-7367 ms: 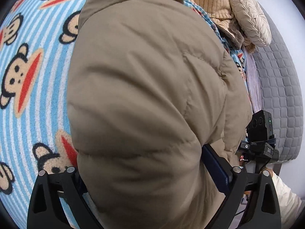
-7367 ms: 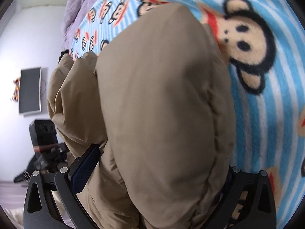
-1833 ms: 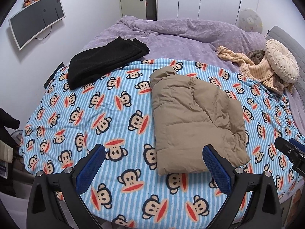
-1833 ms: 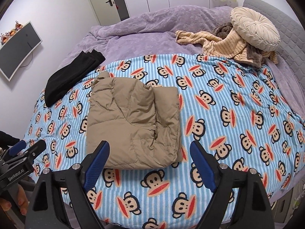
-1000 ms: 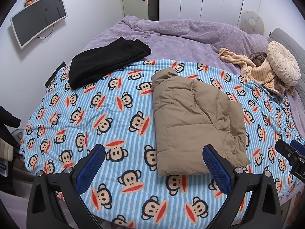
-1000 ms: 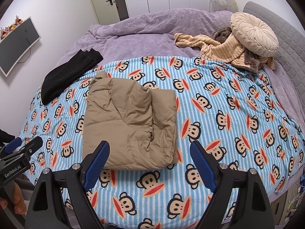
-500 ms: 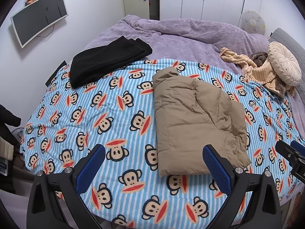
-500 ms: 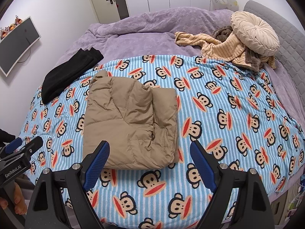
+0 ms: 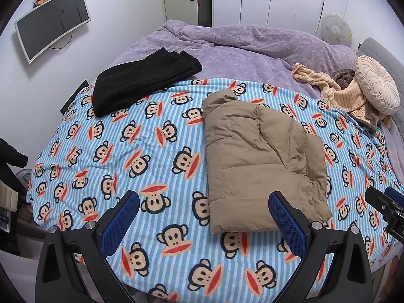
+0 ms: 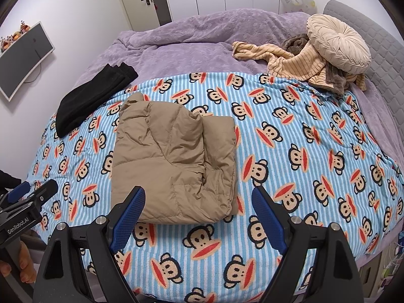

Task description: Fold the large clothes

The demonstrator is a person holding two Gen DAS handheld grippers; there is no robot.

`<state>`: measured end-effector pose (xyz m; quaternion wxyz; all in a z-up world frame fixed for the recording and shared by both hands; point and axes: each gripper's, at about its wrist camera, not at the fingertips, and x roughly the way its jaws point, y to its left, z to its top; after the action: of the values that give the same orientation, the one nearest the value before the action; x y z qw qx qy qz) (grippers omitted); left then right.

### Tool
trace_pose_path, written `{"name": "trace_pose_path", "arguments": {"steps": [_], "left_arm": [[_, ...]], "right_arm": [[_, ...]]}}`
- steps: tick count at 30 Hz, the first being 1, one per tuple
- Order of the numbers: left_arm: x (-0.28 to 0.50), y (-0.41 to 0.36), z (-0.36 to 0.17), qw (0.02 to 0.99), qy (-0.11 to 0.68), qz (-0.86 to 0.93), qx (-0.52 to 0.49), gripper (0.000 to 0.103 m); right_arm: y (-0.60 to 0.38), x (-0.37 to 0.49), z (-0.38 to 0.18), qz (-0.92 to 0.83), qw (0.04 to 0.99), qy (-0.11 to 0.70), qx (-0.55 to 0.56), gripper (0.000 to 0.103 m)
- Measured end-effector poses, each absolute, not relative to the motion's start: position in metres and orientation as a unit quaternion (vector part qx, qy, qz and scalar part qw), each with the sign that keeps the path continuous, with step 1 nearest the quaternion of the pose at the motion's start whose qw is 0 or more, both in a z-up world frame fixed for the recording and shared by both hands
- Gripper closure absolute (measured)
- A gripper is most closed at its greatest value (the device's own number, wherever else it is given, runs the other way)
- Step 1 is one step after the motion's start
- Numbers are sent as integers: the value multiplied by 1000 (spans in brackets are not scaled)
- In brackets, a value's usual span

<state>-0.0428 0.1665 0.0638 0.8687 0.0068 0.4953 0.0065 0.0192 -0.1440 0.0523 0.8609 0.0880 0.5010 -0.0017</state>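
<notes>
— Jacket (image 9: 260, 169) is lying folded into a thick tan rectangle near the middle of the blanket (image 9: 141, 156), is it?

— Yes. Its quilted shell is puffing up in soft panels, with stitched seams crossing it and creases gathering toward one long edge. The collar end is pointing away from the cameras, toward the purple duvet (image 9: 240, 43).

— And the blanket?

— Fleecy, striped pale blue and white, printed with cartoon monkey faces. It is covering the near part of the bed and lying fairly flat under the jacket.

— What are the claws doing?

— The left claw (image 9: 203, 221) is hanging above the near edge of the bed with its fingers spread wide and nothing between them; its blue textured pads (image 9: 284, 223) are facing each other across the gap. The right claw (image 10: 198, 216) is hovering likewise, wide apart and empty, clear of the jacket. In the right view, the left claw is showing at the left edge with a hand (image 10: 21, 265) wrapping its handle.

— Anything else on the bed?

— A black garment (image 9: 141, 80) is lying folded in a long flat slab, straddling the blanket's far edge and the duvet. A ribbed beige knit (image 10: 290, 63) is lying crumpled near the grey padded headboard (image 10: 378, 45), with a round pleated cushion (image 10: 338, 46) resting on top.
</notes>
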Motion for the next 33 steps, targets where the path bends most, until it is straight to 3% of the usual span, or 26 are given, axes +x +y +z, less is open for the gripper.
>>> {"name": "trace_pose_path", "arguments": {"steps": [33], "left_arm": [[-43, 168, 65, 868, 496, 7, 4, 1]], "right_arm": [[-144, 17, 52, 0, 860, 503, 89, 15]]}}
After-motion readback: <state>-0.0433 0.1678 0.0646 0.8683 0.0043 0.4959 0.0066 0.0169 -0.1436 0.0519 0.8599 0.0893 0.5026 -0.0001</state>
